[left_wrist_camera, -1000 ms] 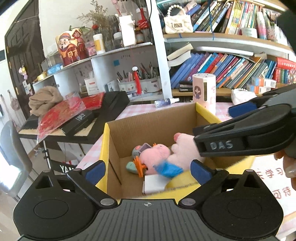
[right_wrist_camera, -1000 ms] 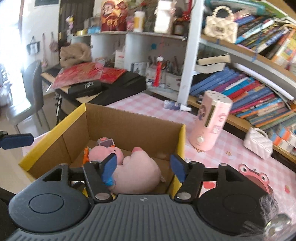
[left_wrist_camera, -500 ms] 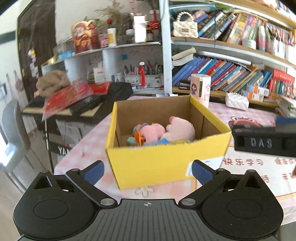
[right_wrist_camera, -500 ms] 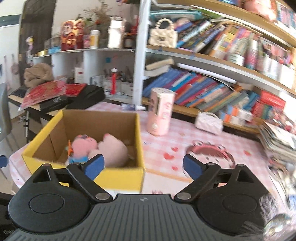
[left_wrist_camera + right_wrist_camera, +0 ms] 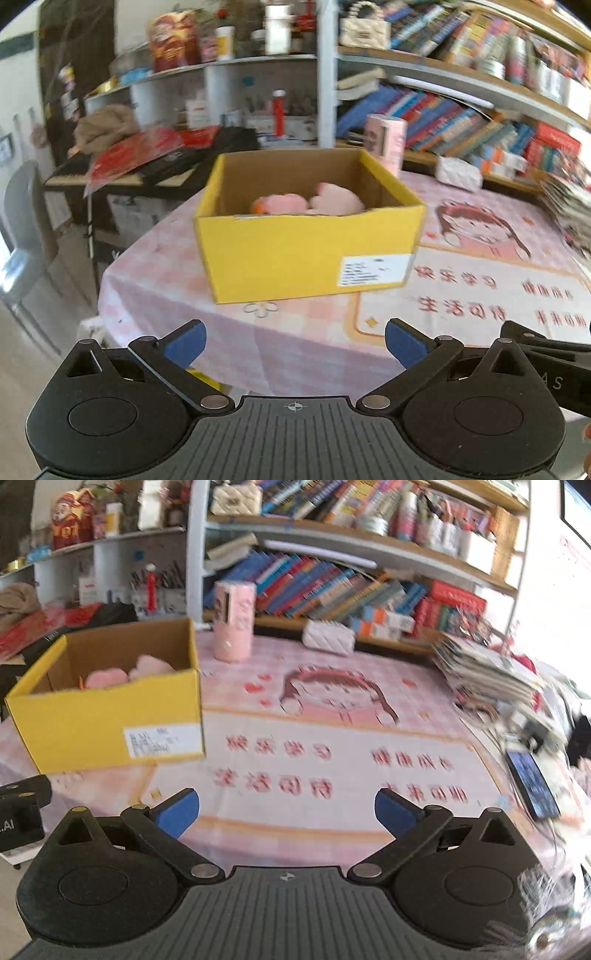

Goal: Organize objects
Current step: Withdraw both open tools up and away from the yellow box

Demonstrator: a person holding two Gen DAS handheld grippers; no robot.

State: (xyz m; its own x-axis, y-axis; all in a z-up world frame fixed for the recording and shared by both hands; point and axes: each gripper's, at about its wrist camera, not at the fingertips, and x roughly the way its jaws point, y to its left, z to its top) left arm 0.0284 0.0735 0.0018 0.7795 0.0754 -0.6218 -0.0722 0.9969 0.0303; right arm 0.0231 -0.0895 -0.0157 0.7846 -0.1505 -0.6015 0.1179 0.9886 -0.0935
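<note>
Right tongs (image 5: 283, 812) opening, now clear of box (image 5: 110, 716).

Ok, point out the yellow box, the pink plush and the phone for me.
Yellow box (image 5: 280, 258), left wrist view, on its front wall.
Pink plush (image 5: 334, 201), left wrist view, on its rounded body.
Phone (image 5: 532, 784), right wrist view, on its screen.

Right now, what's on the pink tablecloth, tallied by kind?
Yellow cardboard box: 1
Pink plush toys in the box: at least 2
Pink cylinder: 1
White quilted pouch: 1
Stack of magazines: 1
Phone: 1
Total: at least 7
</note>
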